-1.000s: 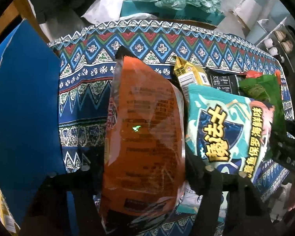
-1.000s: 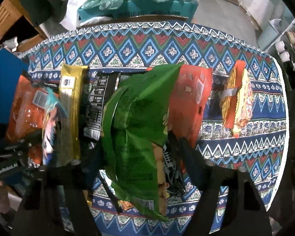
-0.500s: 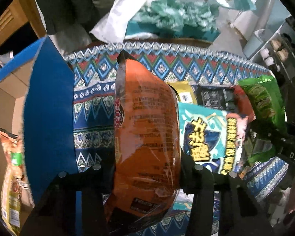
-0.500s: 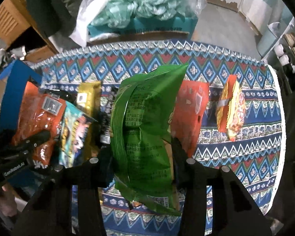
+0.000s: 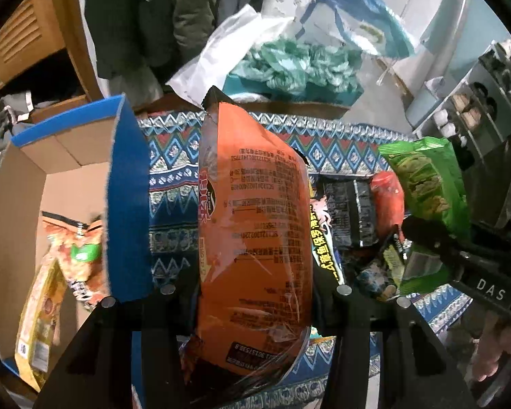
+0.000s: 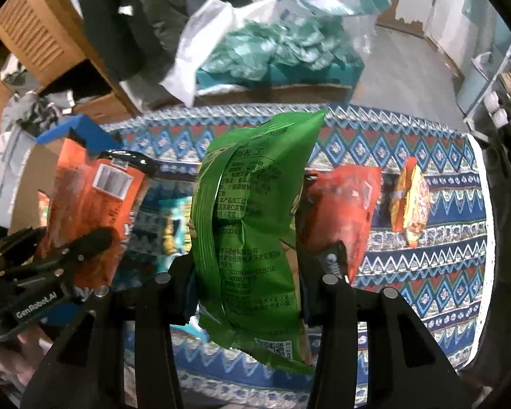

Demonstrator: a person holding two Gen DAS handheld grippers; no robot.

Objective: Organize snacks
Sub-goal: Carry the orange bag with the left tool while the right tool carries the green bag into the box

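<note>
Showing cardboard box (image 5: 24, 204) interior only left wrist; yellow-orange packet (image 6: 408, 204) only right

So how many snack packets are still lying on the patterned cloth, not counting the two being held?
4 visible: a red bag beside the held green one, a yellow-orange packet further right, a black packet and a teal bag between the grippers. Others may be hidden.

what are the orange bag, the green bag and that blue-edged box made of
Orange bag: glossy plastic film, judging by glare and fine wrinkles. Green bag: similar crinkly plastic film with a back seam, slightly less shiny. Box: apparently cardboard, matte brown inside, blue printed outside.
</note>
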